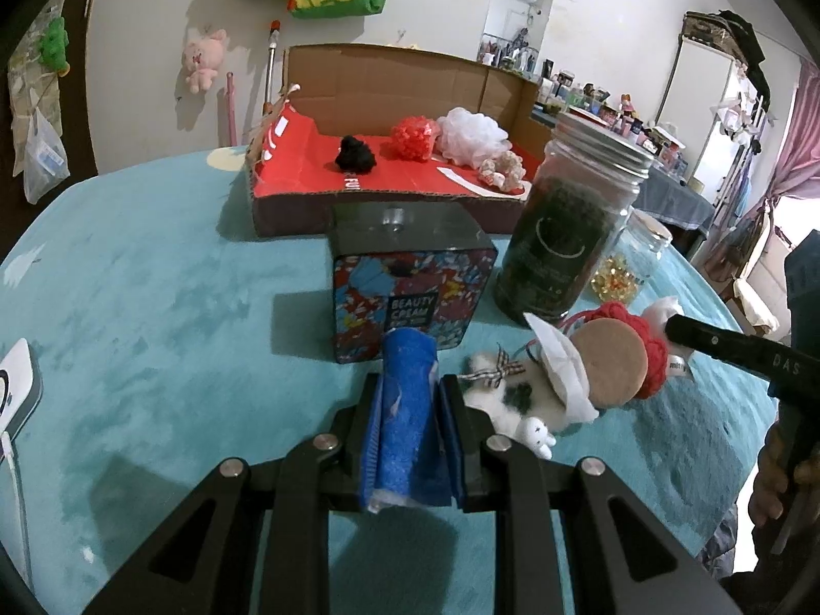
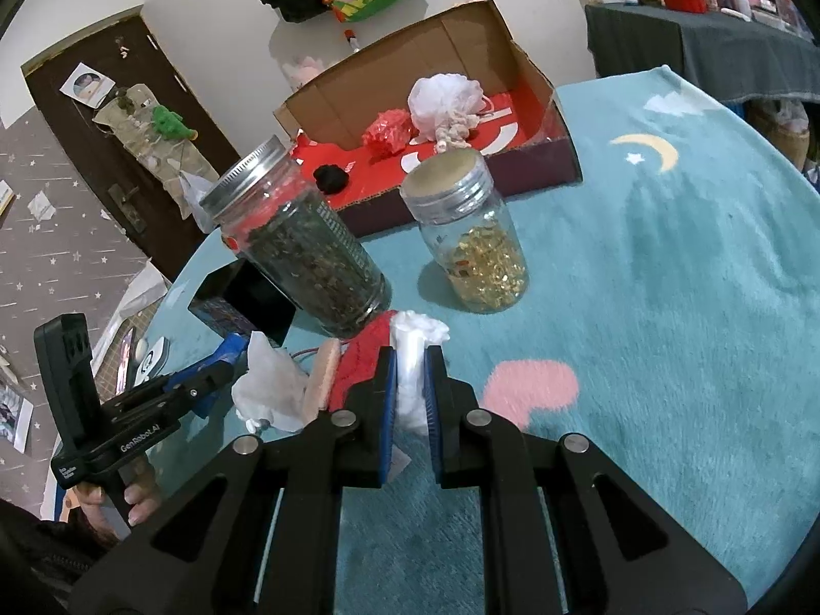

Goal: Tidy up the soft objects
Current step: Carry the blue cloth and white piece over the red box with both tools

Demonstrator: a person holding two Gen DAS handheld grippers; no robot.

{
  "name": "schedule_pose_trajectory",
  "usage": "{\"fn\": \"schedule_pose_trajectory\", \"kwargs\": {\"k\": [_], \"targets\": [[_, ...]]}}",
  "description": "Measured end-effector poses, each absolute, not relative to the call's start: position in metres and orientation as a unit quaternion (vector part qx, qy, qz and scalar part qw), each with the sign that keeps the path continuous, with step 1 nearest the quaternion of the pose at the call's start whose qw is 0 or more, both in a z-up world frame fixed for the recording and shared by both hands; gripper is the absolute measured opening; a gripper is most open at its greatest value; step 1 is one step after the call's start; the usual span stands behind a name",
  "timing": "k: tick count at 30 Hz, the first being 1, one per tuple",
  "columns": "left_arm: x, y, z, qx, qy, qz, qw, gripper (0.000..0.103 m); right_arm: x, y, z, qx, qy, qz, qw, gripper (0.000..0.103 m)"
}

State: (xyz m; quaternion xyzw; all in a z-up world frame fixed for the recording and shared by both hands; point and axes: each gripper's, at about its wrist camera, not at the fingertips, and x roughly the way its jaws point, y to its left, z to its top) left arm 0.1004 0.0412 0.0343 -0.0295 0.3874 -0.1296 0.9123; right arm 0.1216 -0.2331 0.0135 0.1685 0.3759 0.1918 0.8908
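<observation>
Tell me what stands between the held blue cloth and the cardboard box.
The patterned tin stands directly between the blue cloth in the left gripper and the box; the dark jar stands just right.

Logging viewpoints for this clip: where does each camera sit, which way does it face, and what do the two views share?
Left wrist: on the left gripper, facing down over the table at the cardboard box; its fingers pinch a blue cloth; right gripper at right.
Right wrist: on the right gripper, shut on a plush toy; left gripper and a hand at left.
Shared: box, dark jar, toy.
</observation>
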Motion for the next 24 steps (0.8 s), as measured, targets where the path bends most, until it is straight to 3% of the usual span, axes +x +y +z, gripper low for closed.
{"fn": "schedule_pose_trajectory", "kwargs": {"k": [24], "targets": [[0.109, 0.102, 0.042, -0.01, 0.371, -0.119, 0.921, 0.023, 0.136, -0.286, 0.013, 0.146, 0.384, 0.153, 0.899, 0.01]]}}
